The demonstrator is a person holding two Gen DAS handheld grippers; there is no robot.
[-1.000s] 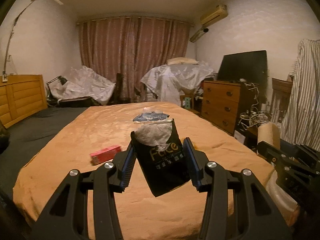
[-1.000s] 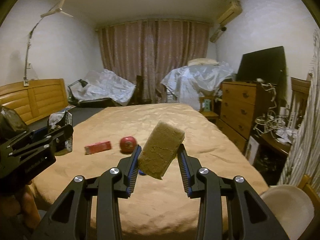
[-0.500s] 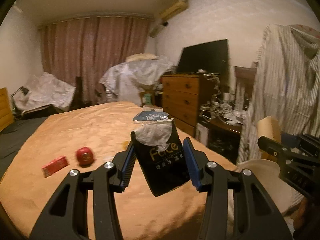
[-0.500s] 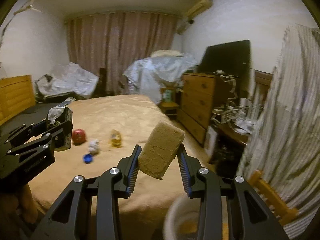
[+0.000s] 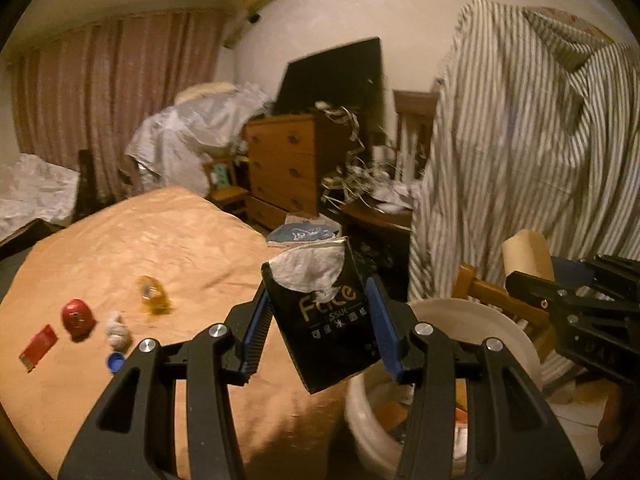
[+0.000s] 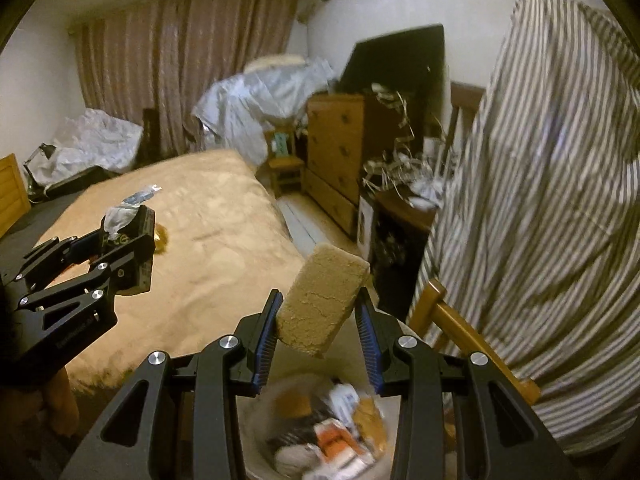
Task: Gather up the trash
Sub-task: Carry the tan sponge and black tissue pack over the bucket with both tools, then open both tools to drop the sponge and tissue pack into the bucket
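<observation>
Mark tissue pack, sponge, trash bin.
tissue pack [image 5: 330, 320], left wrist view, black front face.
sponge [image 6: 320, 304], right wrist view, broad tan face.
trash bin [image 5: 472, 320], left wrist view, pale far rim.

Warm, dim indoor light tints both of my views orange-brown. The brightest patch is the pale wall [image 5: 404, 12] high up, so the light seems to come from above, though no lamp shows. My black fingers [image 5: 256, 320] stay fairly sharp in the left wrist view, and so does the print on the tissue pack [image 5: 328, 316] between them. Beyond them motion blur smears the striped cloth [image 6: 540, 208] and the curtain [image 5: 116, 92]. In the right wrist view the bin [image 6: 320, 432] below is badly blurred, its contents mere streaks. Fisheye bending curves the walls, and dark vignette fills every corner. Shadows are soft and deep under the furniture.
</observation>
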